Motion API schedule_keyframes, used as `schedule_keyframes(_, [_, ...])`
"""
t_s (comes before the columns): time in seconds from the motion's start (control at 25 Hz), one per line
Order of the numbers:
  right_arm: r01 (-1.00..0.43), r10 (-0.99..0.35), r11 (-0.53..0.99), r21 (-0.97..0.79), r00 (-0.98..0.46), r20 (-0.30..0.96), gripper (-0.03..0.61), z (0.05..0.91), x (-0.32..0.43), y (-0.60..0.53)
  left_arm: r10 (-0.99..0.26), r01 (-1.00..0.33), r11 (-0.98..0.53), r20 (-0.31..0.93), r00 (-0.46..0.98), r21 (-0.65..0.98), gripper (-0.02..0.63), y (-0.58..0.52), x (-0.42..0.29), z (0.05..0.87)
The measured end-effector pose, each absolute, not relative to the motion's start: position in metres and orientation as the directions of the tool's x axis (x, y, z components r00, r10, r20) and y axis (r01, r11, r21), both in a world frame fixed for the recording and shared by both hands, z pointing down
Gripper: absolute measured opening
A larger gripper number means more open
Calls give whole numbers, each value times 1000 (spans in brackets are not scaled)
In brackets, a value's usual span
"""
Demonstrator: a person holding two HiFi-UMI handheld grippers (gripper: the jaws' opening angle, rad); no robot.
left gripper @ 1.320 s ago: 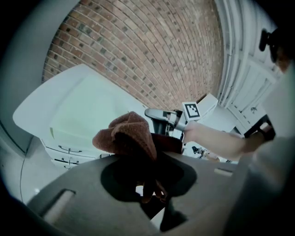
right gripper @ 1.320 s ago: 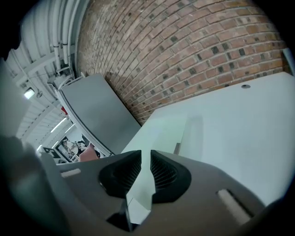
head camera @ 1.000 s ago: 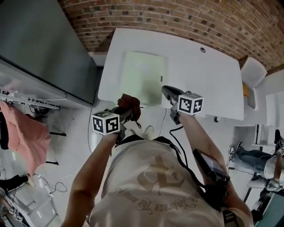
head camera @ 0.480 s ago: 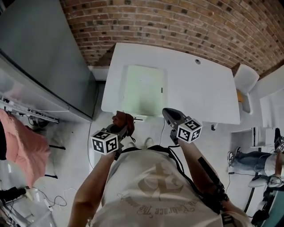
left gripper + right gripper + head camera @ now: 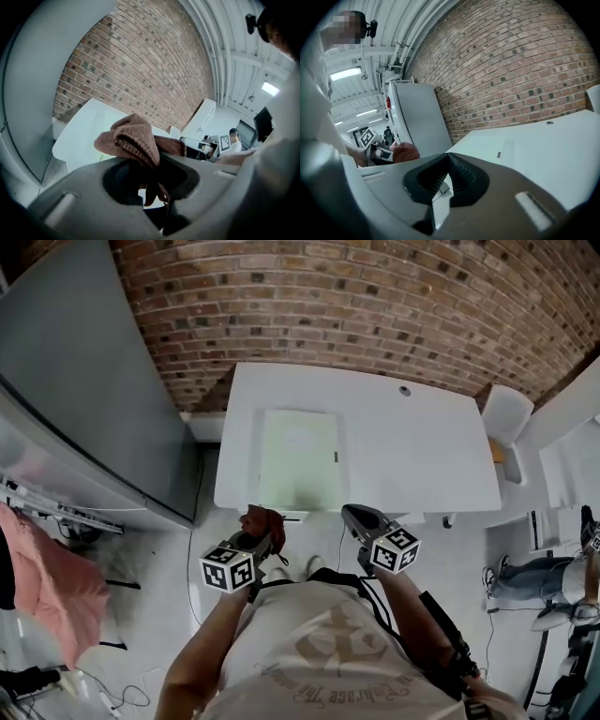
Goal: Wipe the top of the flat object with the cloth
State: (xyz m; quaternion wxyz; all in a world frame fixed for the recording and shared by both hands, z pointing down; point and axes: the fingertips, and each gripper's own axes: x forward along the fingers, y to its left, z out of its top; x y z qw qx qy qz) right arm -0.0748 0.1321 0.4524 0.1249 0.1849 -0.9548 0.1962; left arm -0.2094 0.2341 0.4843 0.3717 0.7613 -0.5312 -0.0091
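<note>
A pale green flat board (image 5: 300,457) lies on the white table (image 5: 422,446), towards its left side. My left gripper (image 5: 259,525) is shut on a bunched reddish-brown cloth (image 5: 260,520), held off the table's near edge, just short of the board. In the left gripper view the cloth (image 5: 136,143) bulges out over the jaws. My right gripper (image 5: 354,515) is shut with nothing in it, also off the near edge, to the right of the board. In the right gripper view the ribbed pads (image 5: 457,173) meet, and the board (image 5: 487,152) lies ahead on the table.
A brick wall (image 5: 375,306) runs behind the table. A large grey panel (image 5: 84,381) stands to the left. A white chair (image 5: 506,413) sits at the table's right end. Pink fabric (image 5: 52,577) hangs at the far left. A cable (image 5: 202,512) trails on the floor.
Both grippers have drawn back from the board and now hang off the table's near edge. The table sits farther off in the head view. The cloth stays in the left gripper.
</note>
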Motion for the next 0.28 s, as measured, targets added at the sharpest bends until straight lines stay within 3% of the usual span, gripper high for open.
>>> schedule_keyframes(0.28, [-414, -308, 846, -337, -894, 326, 8, 455, -70, 129, -799, -797, -177, 388, 459, 577, 84, 228, -200, 485])
